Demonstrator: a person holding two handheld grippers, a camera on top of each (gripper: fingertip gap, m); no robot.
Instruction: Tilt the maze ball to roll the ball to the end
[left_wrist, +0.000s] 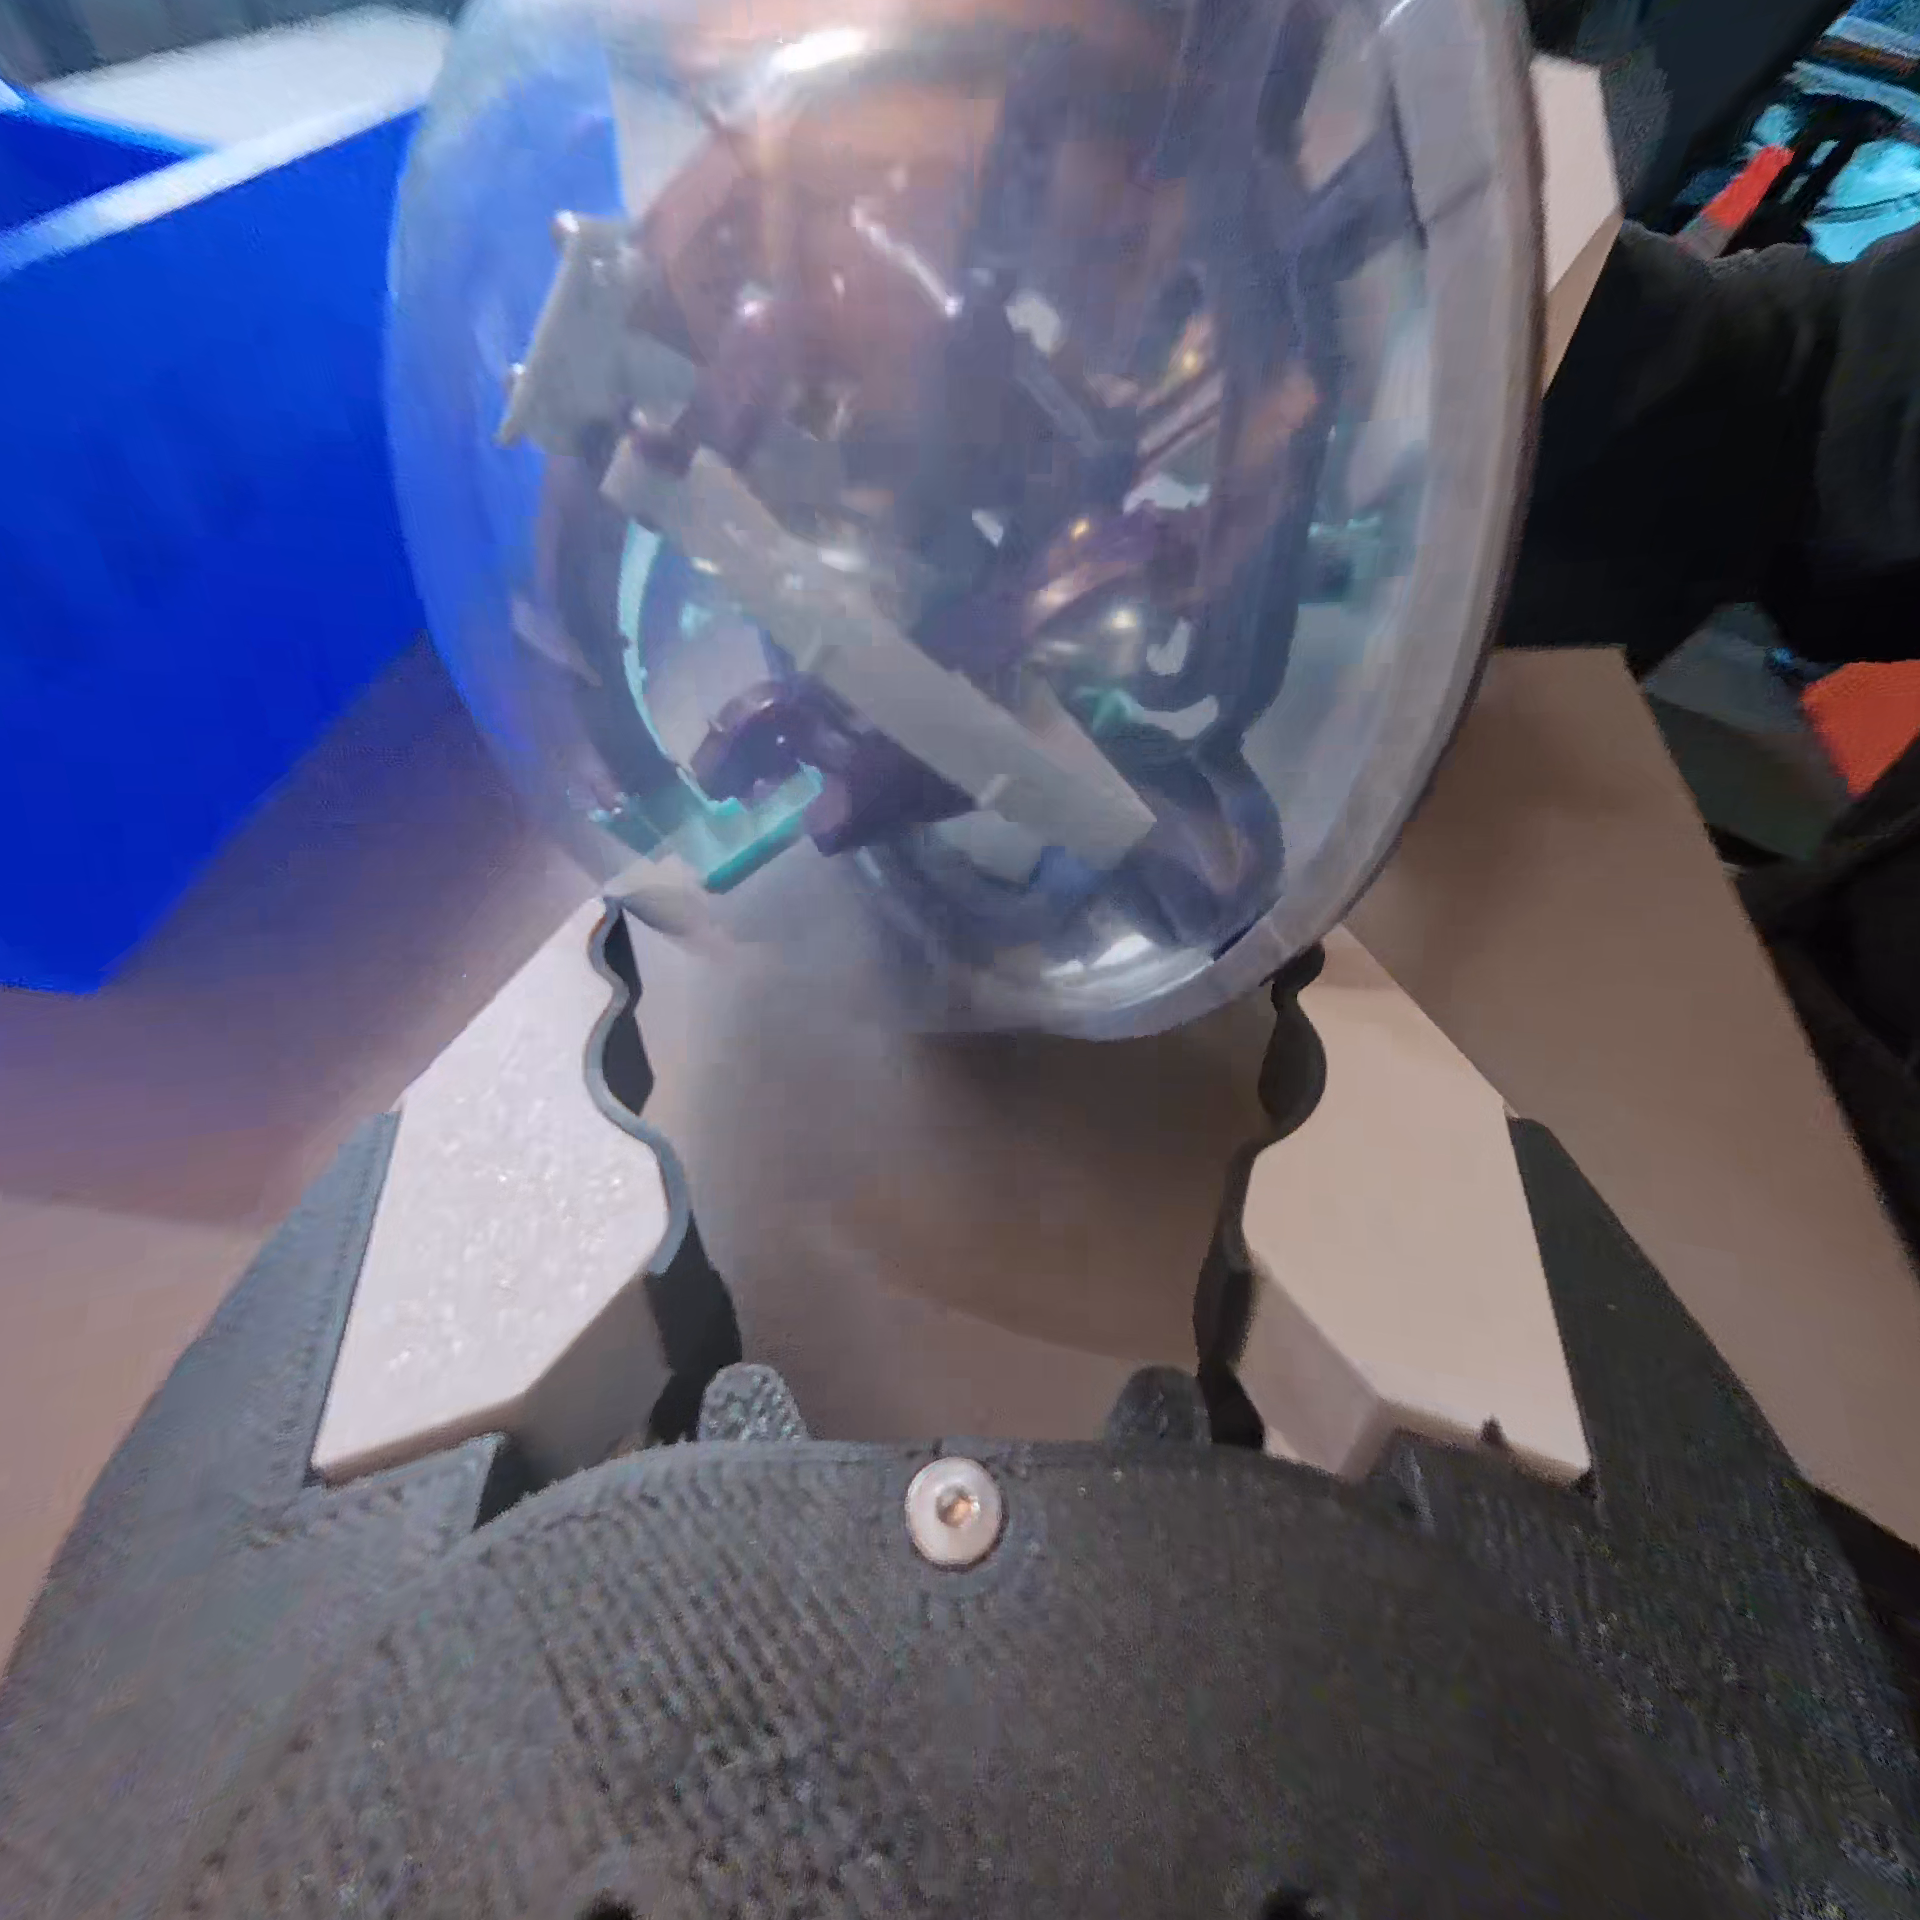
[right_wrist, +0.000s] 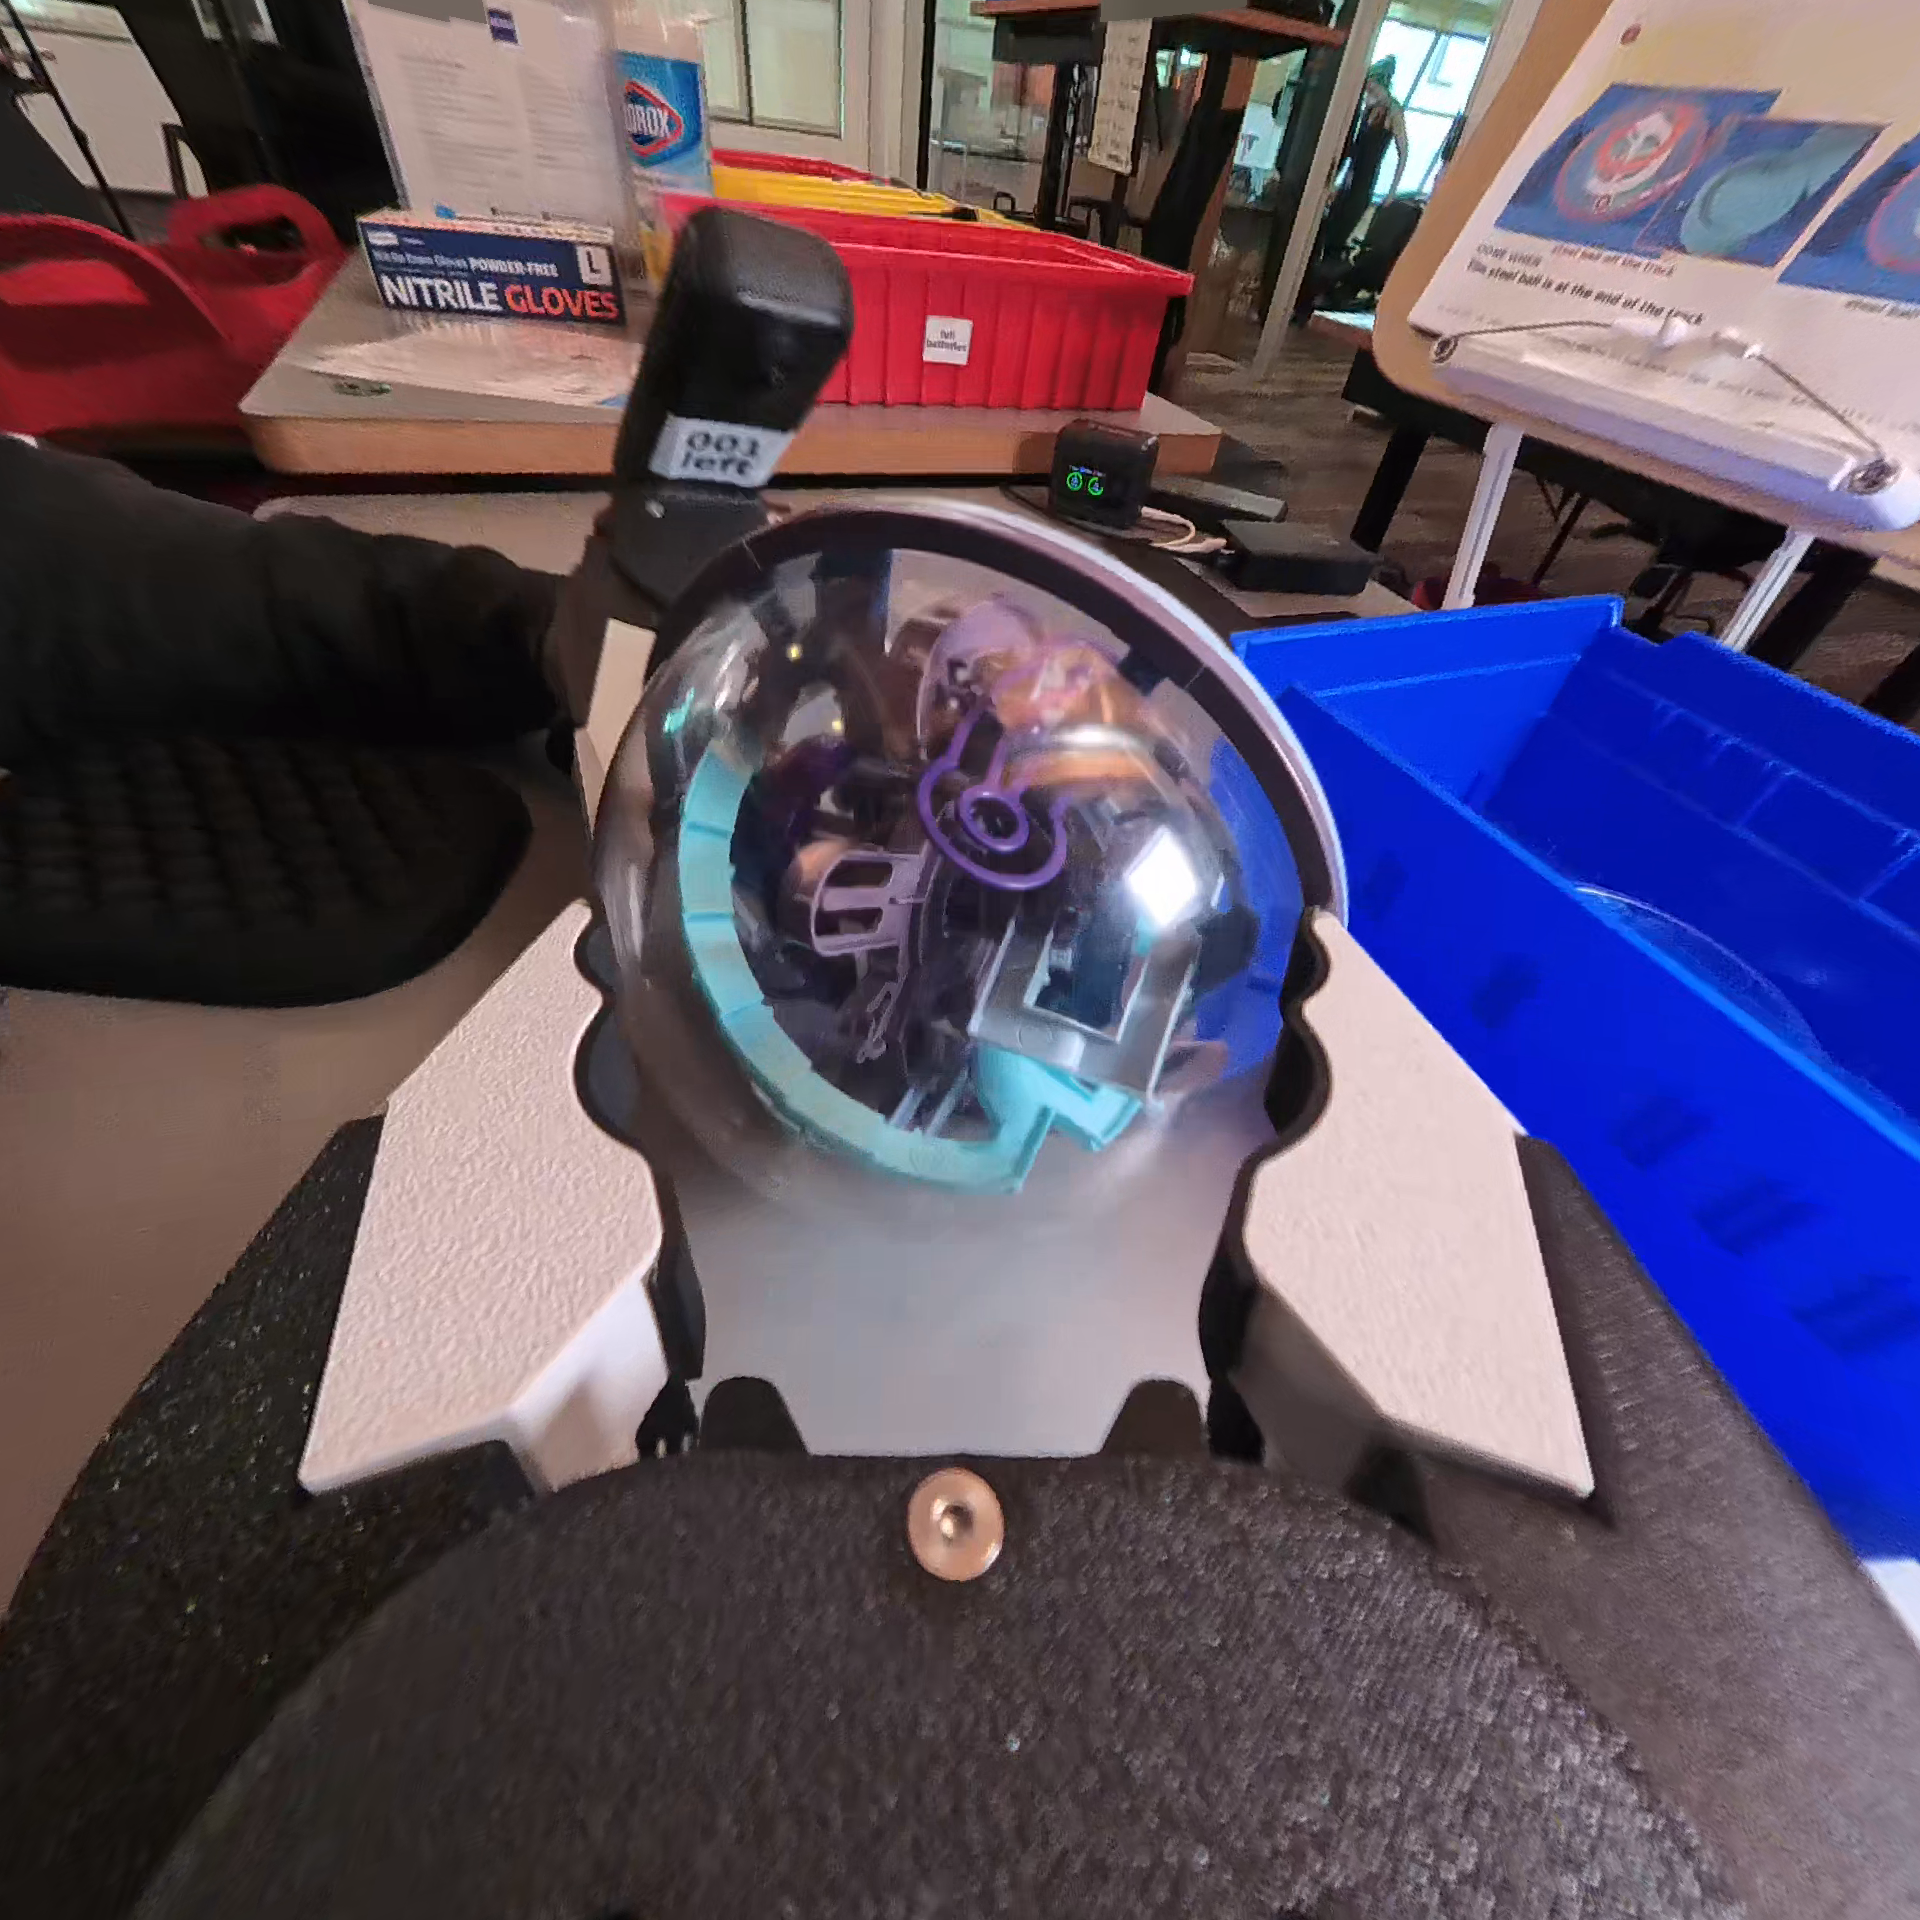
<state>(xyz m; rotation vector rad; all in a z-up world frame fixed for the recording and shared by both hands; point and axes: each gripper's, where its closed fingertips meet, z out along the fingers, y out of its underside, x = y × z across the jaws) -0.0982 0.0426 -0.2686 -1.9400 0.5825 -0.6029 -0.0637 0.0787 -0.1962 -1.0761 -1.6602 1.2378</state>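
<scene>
While both grippers are closing in on it from opposite sides, the maze ball (right_wrist: 951, 862) is sitting between them above the tan tabletop (left_wrist: 1558, 1039). It is a clear plastic sphere with a grey seam ring (right_wrist: 1236, 665) running around it, holding teal, purple, grey and brown track pieces inside. A teal ribbed ring (right_wrist: 717, 935) is curving along its left inner side in the right wrist view, and a thin purple spiral (right_wrist: 987, 821) is sitting near the centre. No steel ball can be made out in either view.

The right gripper (right_wrist: 951, 935) is clamping the sphere between its 2 fingers (right_wrist: 499, 1195), the wavy black pads pressing the shell on both sides. The left gripper (left_wrist: 951, 935) is touching the sphere's lower edge with both fingertips (left_wrist: 613, 935); the jaws are spread wide and gripping the shell just at the tips. Both tools are showing white textured finger plates on rough black printed bodies, each with 1 silver screw.

A blue plastic bin (right_wrist: 1621, 831) is standing just right of the sphere in the right wrist view, ribbed inside, with a clear domed shape lying in it, too blurred to identify. A red ribbed bin (right_wrist: 997, 301) is sitting well behind on another table, contents not visible, with a glove box (right_wrist: 488, 270) beside it. A black sleeve (right_wrist: 260, 634) is reaching in from the left.
</scene>
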